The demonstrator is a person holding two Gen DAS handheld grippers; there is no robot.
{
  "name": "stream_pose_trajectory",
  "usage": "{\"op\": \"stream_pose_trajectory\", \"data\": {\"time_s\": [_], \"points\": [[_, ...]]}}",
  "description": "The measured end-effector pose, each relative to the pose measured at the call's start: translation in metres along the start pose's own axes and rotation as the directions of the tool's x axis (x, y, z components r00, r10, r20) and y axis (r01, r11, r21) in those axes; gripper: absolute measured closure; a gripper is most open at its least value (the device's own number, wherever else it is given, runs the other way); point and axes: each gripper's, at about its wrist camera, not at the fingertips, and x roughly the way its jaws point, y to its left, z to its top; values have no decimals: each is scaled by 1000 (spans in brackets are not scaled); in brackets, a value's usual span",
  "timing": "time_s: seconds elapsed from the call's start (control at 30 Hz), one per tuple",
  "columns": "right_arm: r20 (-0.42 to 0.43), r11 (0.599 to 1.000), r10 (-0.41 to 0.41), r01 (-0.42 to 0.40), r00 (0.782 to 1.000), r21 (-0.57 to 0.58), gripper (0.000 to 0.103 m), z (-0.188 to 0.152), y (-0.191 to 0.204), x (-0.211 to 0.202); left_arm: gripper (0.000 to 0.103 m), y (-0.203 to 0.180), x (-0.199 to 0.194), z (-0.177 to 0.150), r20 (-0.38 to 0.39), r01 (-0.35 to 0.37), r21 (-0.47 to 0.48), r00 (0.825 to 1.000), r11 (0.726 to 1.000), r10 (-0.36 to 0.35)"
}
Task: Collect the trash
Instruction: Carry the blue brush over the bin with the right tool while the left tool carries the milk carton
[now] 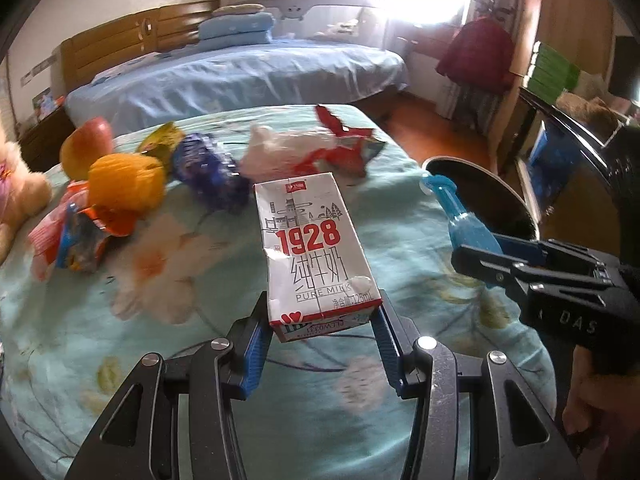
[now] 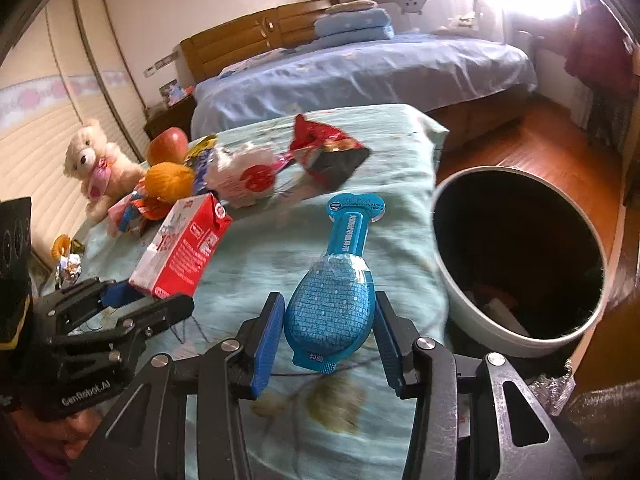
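Left gripper: jaws clamped on milk carton. Right gripper: jaws clamped on blue pouch; bin right of them.

We see left tool: black metal linkage arms, silver round screws at pivots, blue ribbed pads on inner finger faces. Our right tool is same build: black arms, silver screws, blue pads. Its side housing carries white letters "DAS"; left tool's housing reads "GenRobot.AI", with yellow-edged block behind. We note purple sleeve at lower left of right wrist view.
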Motion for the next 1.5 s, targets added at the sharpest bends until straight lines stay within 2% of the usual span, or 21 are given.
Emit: {"op": "stream_pose_trajectory", "data": {"time_s": [0.6, 1.5], "points": [[49, 993, -70, 65, 996, 102, 58, -1, -58, -25, 56, -58, 27, 23, -14, 57, 104, 998, 993, -56], [46, 967, -153, 141, 987, 212, 58, 11, -136, -19, 56, -114, 81, 66, -57, 122, 186, 992, 975, -113]]}}
